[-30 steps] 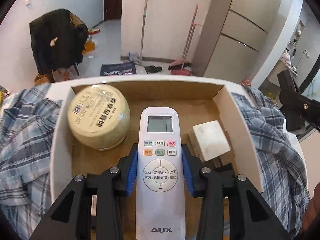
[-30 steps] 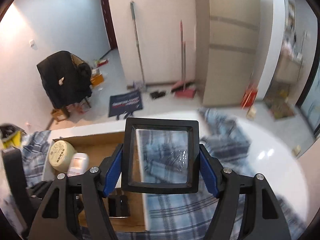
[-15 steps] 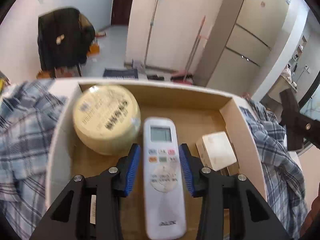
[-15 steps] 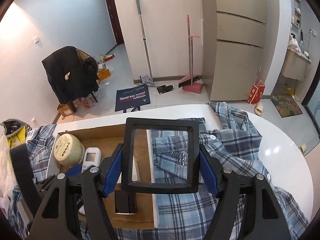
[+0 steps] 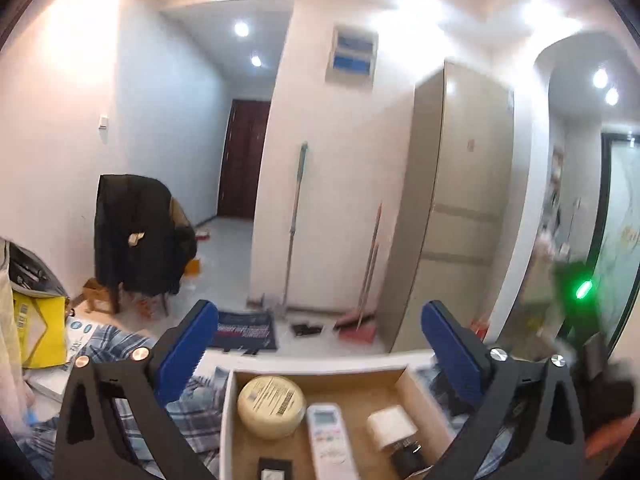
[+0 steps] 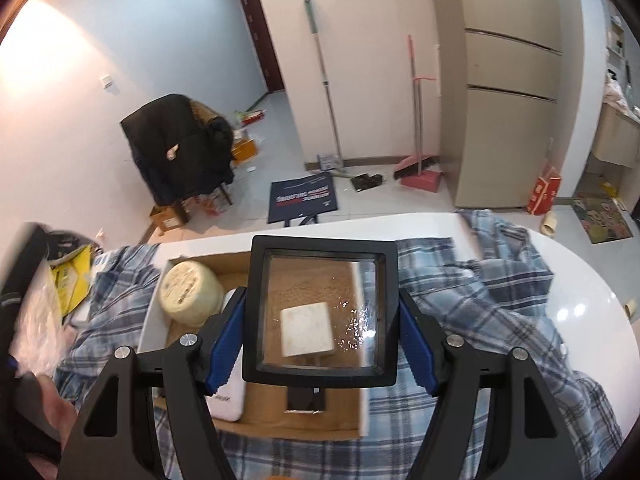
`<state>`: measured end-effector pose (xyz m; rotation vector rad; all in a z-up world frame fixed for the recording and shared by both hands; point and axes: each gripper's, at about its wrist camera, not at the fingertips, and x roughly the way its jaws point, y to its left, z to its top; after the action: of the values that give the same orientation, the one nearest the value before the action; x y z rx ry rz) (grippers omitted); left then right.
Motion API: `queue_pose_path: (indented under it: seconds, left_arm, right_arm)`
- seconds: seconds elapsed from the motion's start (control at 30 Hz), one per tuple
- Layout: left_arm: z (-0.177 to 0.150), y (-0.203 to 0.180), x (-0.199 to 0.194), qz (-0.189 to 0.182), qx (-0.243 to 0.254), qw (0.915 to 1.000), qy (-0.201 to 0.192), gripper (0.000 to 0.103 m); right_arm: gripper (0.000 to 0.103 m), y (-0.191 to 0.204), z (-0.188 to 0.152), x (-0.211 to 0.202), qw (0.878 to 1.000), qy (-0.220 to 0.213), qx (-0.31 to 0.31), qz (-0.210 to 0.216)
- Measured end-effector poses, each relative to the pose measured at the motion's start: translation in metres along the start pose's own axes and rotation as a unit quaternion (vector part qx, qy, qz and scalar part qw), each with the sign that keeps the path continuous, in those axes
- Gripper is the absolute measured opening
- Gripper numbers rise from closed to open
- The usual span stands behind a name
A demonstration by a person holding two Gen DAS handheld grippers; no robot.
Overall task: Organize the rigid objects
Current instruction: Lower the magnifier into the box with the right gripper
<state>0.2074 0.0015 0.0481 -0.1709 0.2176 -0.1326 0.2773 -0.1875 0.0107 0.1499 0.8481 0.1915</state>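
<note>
Cardboard box (image 5: 320, 374) on a plaid shirt (image 6: 472, 300) holds a round tin (image 5: 272, 406), white remote control (image 5: 330, 440) and white block (image 5: 392, 426). Left gripper (image 5: 320, 346), jaws just opened wide and empty, hangs above it. Right gripper (image 6: 322, 328) clamps a black-framed square magnifier (image 6: 322, 308) over the box.

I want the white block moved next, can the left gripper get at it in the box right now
Probably yes. The left gripper is wide open and empty above the box, and the white block lies uncovered. The remote and a dark item sit close beside it, so it's a tight fit.
</note>
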Motion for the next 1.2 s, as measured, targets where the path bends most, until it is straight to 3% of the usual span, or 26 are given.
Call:
queue_pose_path:
  seconds: [0.1, 0.3, 0.43, 0.6, 1.13, 1.2]
  left_arm:
    - [0.002, 0.005, 0.002, 0.003, -0.008, 0.9999, 0.01, 0.103]
    - [0.003, 0.007, 0.011, 0.046, 0.024, 0.9977, 0.044, 0.103]
    - [0.0, 0.015, 0.011, 0.066, -0.01, 0.9958, 0.062, 0.103]
    - [0.002, 0.018, 0.009, 0.048, -0.039, 0.9955, 0.071, 0.103]
    - [0.001, 0.022, 0.013, 0.051, -0.049, 0.994, 0.083, 0.103]
    - [0.001, 0.023, 0.012, 0.037, -0.054, 0.9943, 0.084, 0.103]
  right_arm:
    - [0.069, 0.009, -0.007, 0.01, 0.999, 0.022, -0.003, 0.023]
    - [0.069, 0.032, -0.027, 0.034, 0.994, 0.062, -0.016, 0.088]
    - [0.069, 0.042, -0.039, 0.049, 0.993, 0.079, -0.024, 0.084]
    - [0.069, 0.036, -0.047, 0.074, 0.985, 0.129, 0.001, 0.111]
    - [0.069, 0.036, -0.048, 0.078, 0.991, 0.118, -0.057, -0.002]
    - [0.069, 0.039, -0.05, 0.077, 0.99, 0.122, -0.068, -0.015]
